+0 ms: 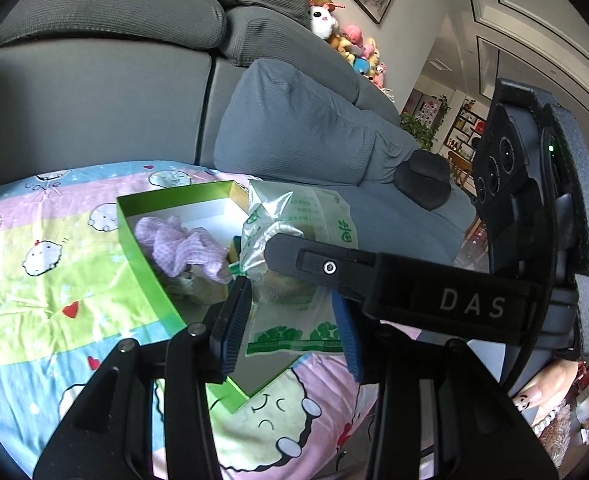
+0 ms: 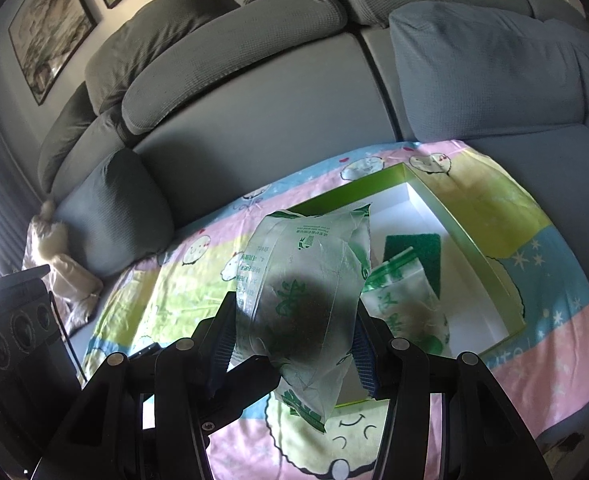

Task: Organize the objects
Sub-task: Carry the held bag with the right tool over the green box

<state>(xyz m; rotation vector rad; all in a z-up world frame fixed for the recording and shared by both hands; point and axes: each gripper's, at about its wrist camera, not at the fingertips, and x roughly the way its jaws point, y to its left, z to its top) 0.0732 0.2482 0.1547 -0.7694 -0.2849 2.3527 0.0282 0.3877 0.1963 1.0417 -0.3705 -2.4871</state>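
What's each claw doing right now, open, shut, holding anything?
Left claw: shut on a clear plastic bag with green print.
Right claw: shut on the same bag.

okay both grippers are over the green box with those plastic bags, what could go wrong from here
The right gripper pinches a crinkly plastic bag only near its lower end, so it might slip or swing. The box already holds a pink cloth and a green pad; the bags may not lie flat. The grippers are close and could collide.

Dim daylight, fisheye edge warping, soft shadows
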